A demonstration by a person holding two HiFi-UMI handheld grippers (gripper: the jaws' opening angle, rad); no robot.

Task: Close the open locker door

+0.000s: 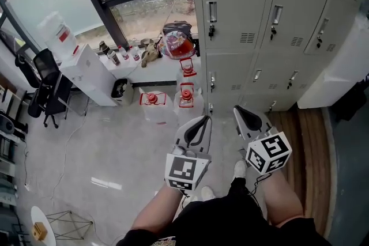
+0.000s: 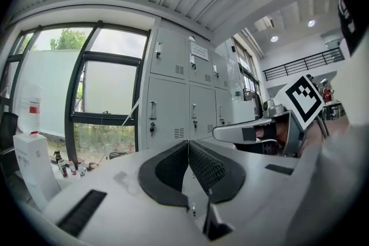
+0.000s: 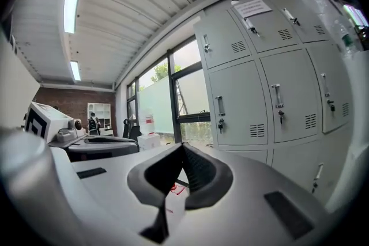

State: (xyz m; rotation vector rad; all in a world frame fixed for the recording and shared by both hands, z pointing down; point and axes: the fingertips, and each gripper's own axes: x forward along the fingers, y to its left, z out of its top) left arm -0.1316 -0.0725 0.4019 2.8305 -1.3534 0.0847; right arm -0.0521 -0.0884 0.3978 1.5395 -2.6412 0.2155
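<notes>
A bank of grey lockers (image 1: 248,8) fills the wall ahead, and the doors facing me are closed. At the far right a pale grey panel (image 1: 340,66) juts out from the bank; it looks like an open door seen edge-on. My left gripper (image 1: 199,121) and right gripper (image 1: 242,111) hang side by side in front of my legs, short of the lockers and touching nothing. The left gripper view shows the left gripper (image 2: 187,143) shut with nothing in it, closed locker doors (image 2: 173,98) beyond. In the right gripper view the right gripper (image 3: 183,147) is shut and empty too.
Two water jugs (image 1: 185,95) (image 1: 153,102) with red caps stand on the floor by the lockers' left end. A cluttered sill (image 1: 167,43), a white cabinet (image 1: 86,72), a black bin (image 1: 121,89) and an office chair (image 1: 49,86) lie to the left. Wooden flooring (image 1: 305,141) runs at the right.
</notes>
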